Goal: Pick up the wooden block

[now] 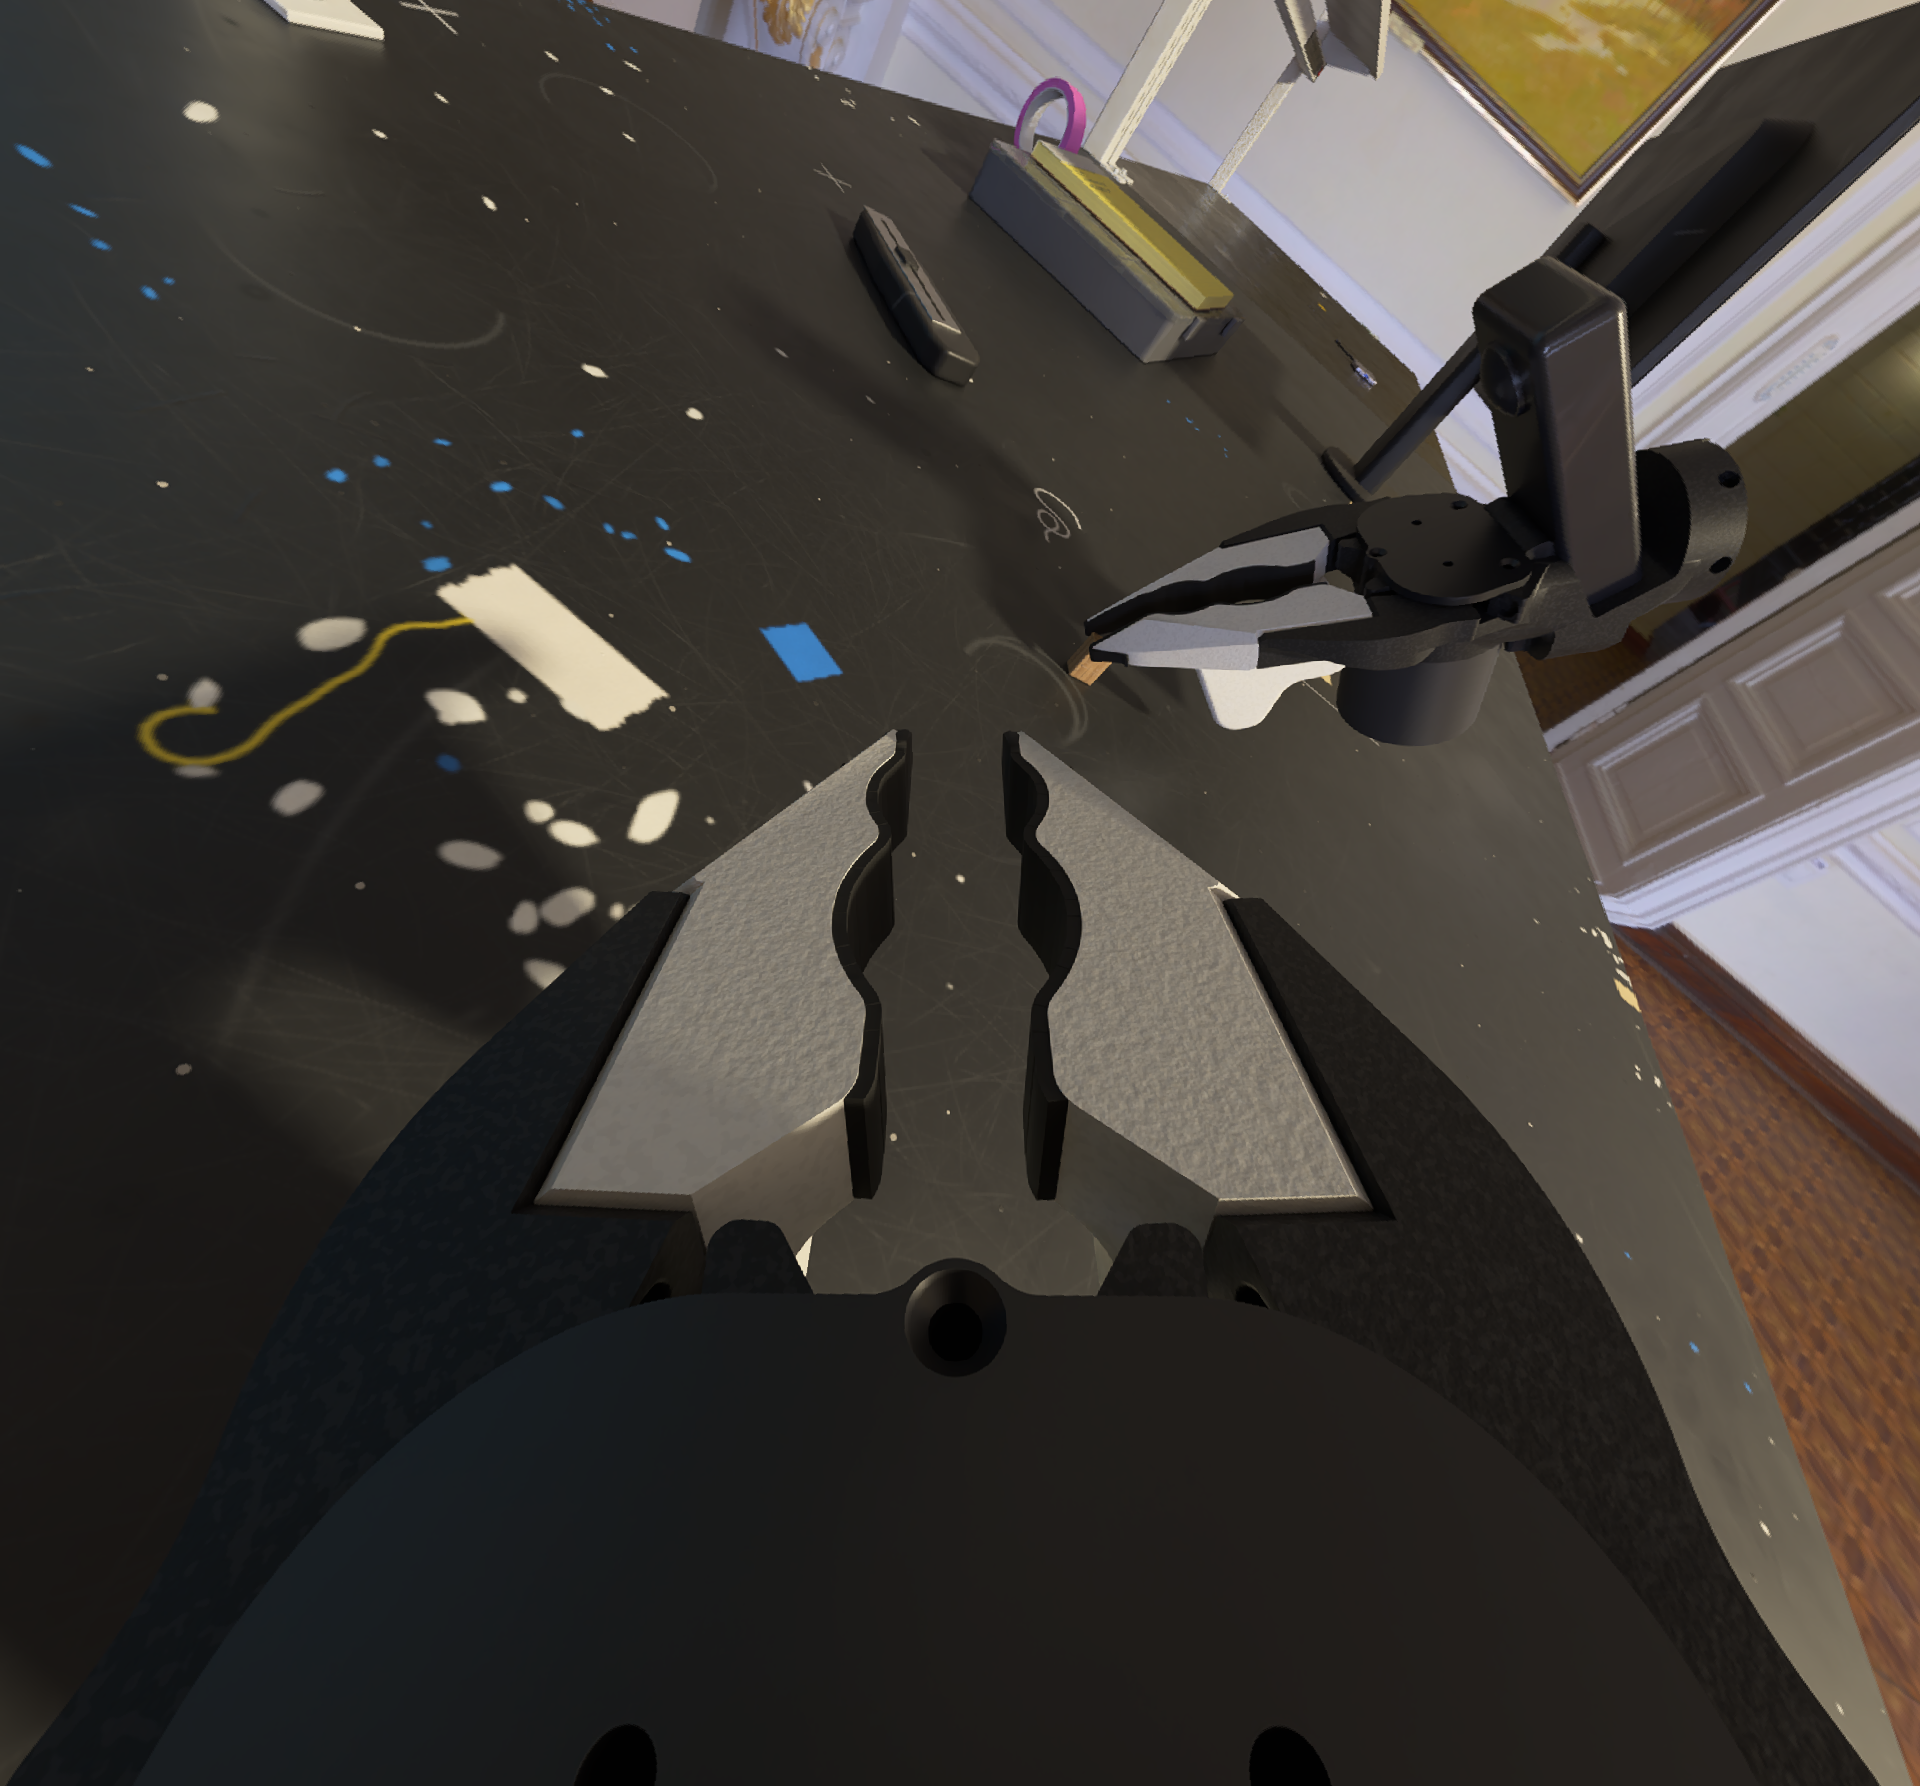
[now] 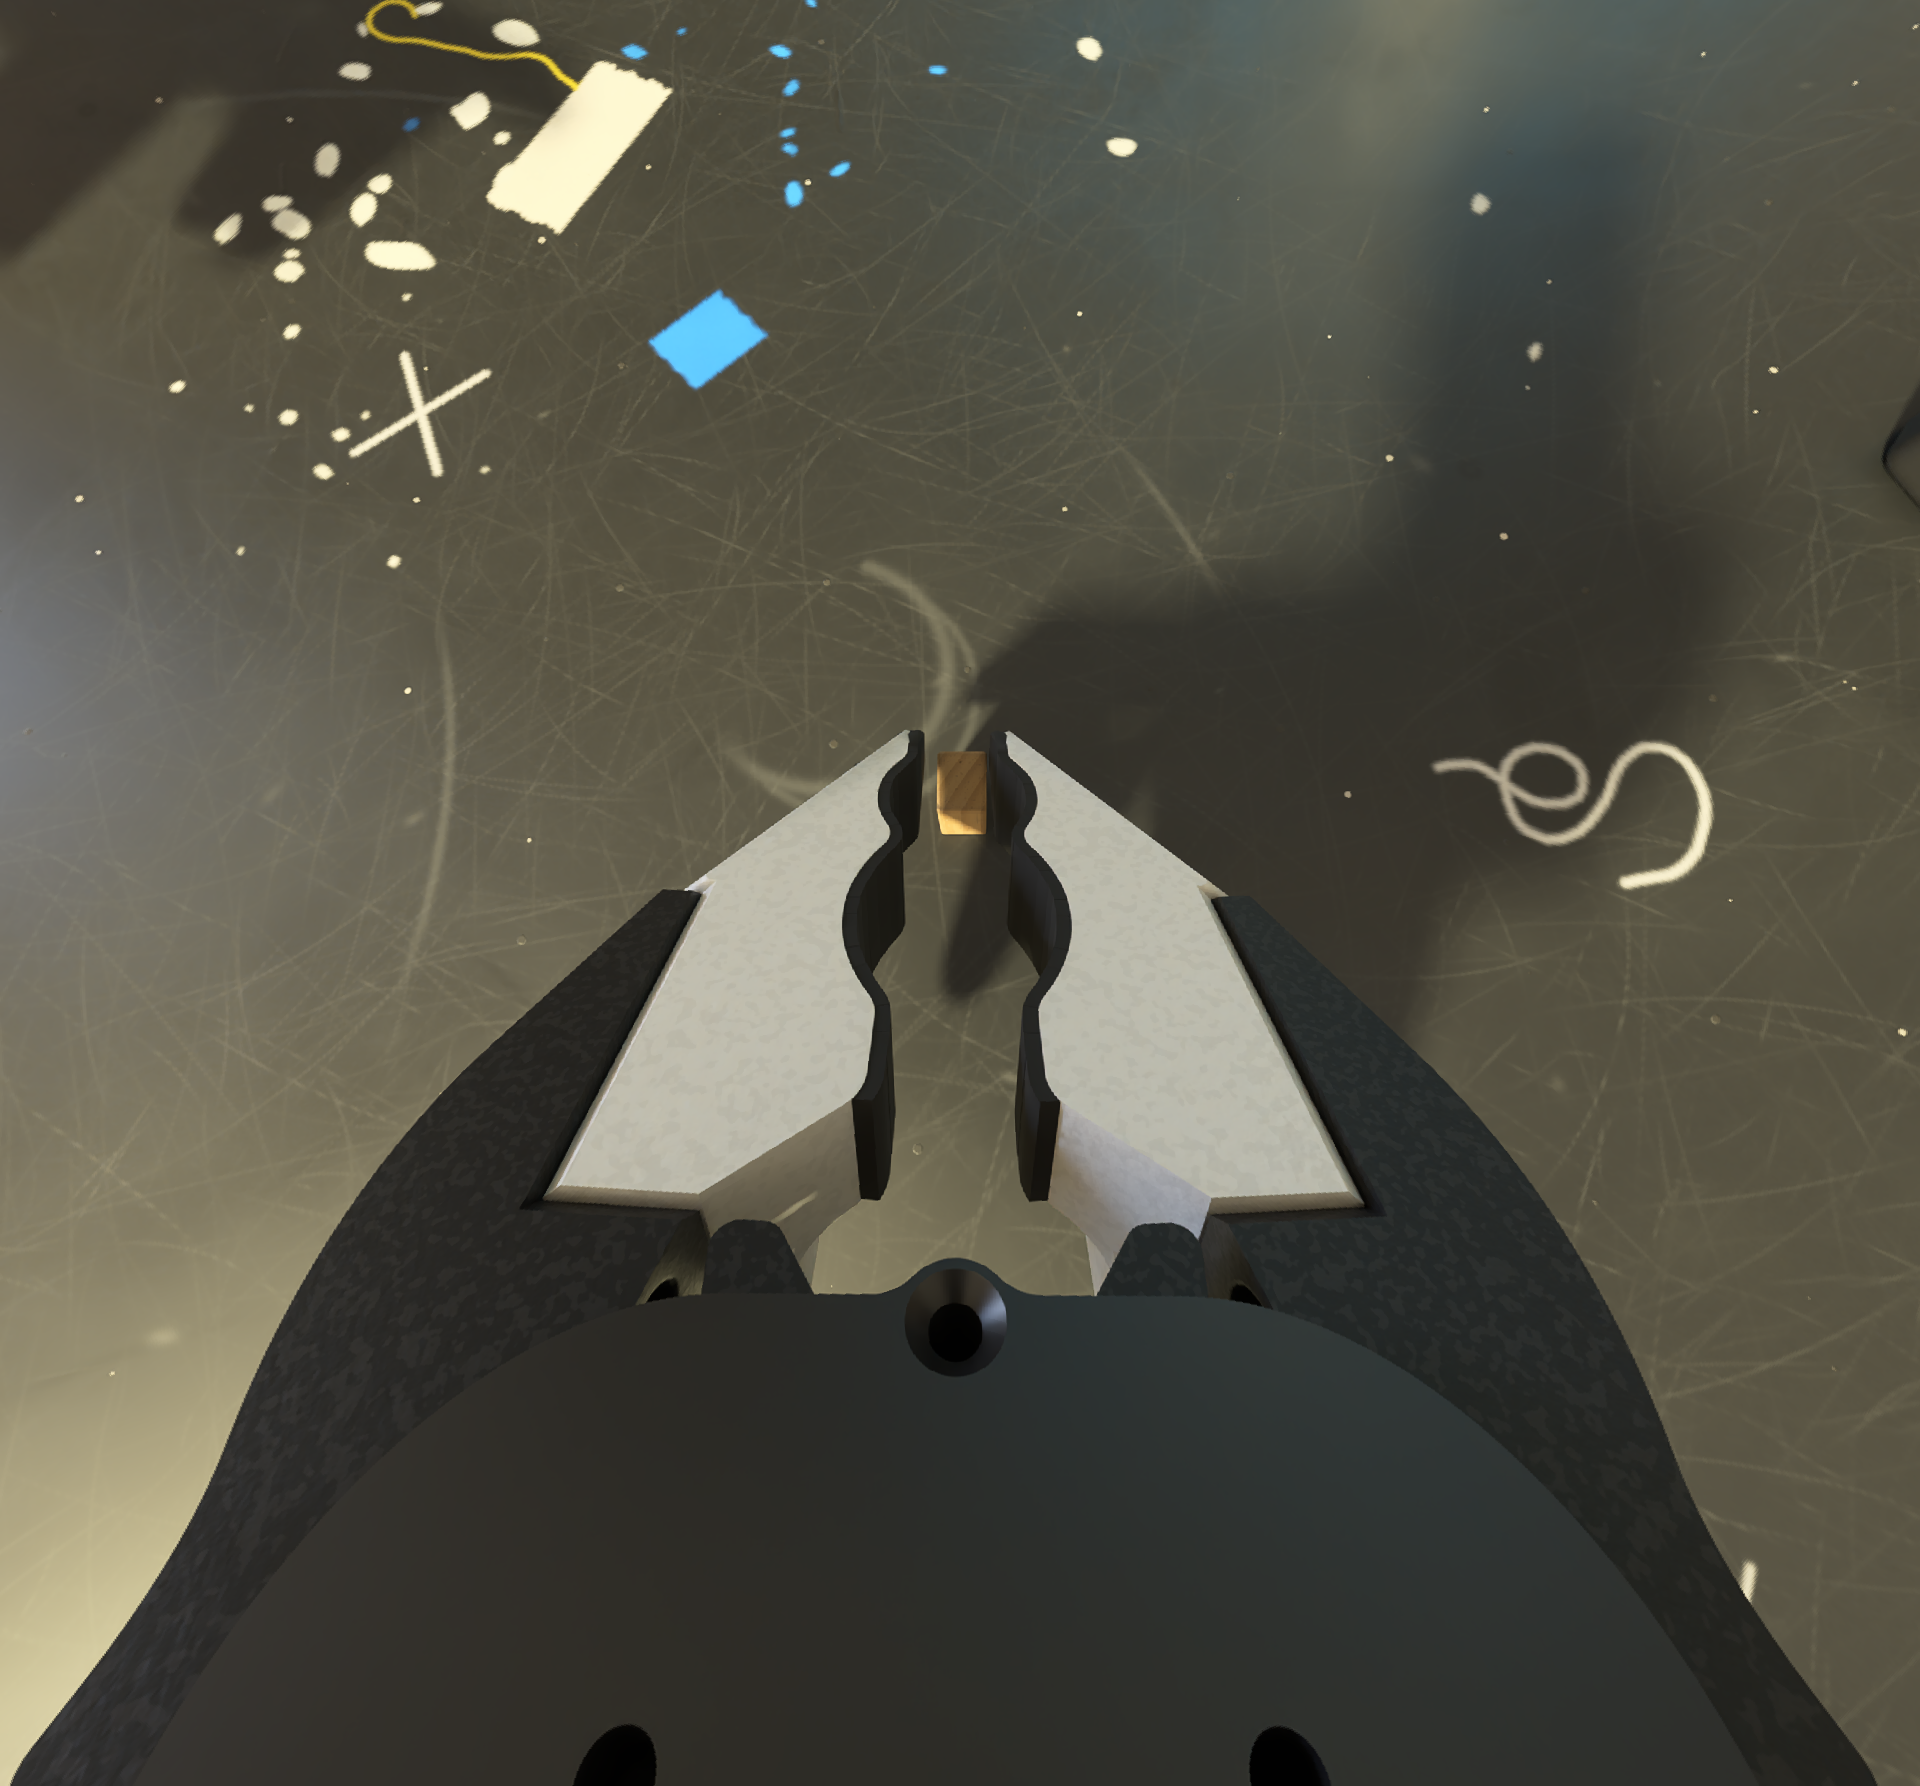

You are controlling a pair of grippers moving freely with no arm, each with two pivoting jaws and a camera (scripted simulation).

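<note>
right tongs [image 2: 957, 749] are pointed down at the dark scratched counter [image 2: 1247, 386] with the little wooden block [image 2: 960, 793] sitting right between the tips; the block is close to the right-side finger and there's a thin sliver of gap on the other side, so i honestly can't tell if they're clamped on it or just straddling it; the gap between the fingers is narrow either way; can't tell if the block is resting on the counter or just off it

from the left wrist view the right tongs [image 1: 1091, 640] come in from the right, low over the counter [image 1: 312, 386], and only a small corner of the block [image 1: 1083, 668] pokes out under the tips; left tongs [image 1: 956, 749] hang a bit apart from it, fingers parted a little, holding nothing

other stuff on the counter: a blue square patch [image 1: 800, 650], a strip of white tape [image 1: 551, 645] with a yellow string [image 1: 301, 697] running off it, a black remote-looking thing [image 1: 912, 297], a grey box with a yellow bar on top [image 1: 1107, 256] further back, and a purple ring [image 1: 1055, 115] behind that; lots of white and blue paint flecks all over
</note>
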